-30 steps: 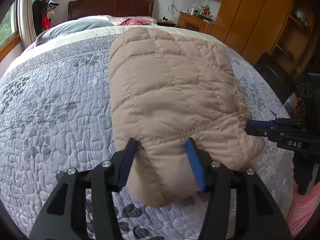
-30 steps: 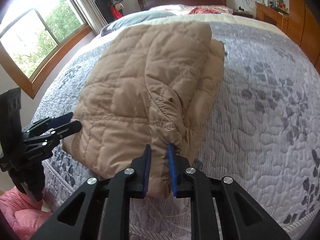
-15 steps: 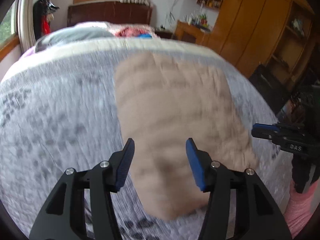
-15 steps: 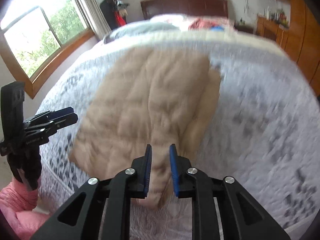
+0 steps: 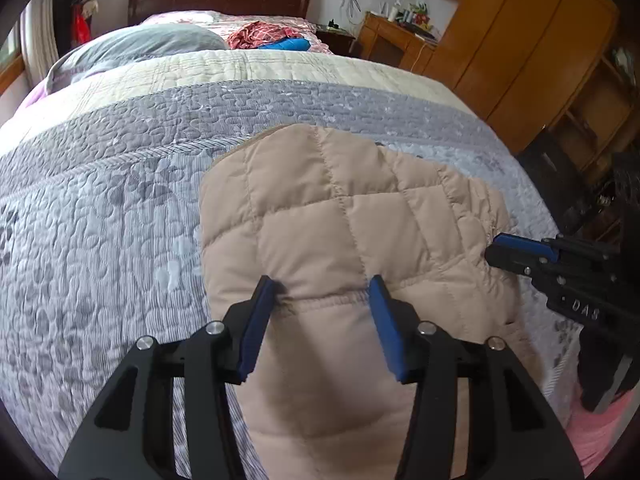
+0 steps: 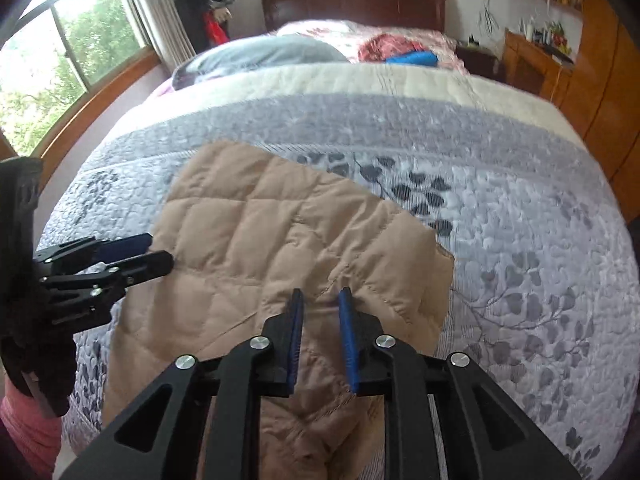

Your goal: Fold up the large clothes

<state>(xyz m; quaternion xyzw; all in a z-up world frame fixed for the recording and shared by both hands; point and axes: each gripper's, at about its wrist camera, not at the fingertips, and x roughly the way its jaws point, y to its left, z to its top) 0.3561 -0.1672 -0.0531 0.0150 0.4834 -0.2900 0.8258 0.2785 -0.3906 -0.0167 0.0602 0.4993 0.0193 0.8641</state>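
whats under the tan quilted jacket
The tan quilted jacket lies on the grey floral bedspread, which shows all round it. Anything directly beneath is covered.

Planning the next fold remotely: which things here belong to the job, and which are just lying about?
Job:
- beige quilted jacket
- left gripper, open over the jacket's hem
- right gripper, slightly open at the jacket's edge
- bedspread, the work surface

Lying about:
- grey pillow
- red cloth
- blue item
- desk clutter
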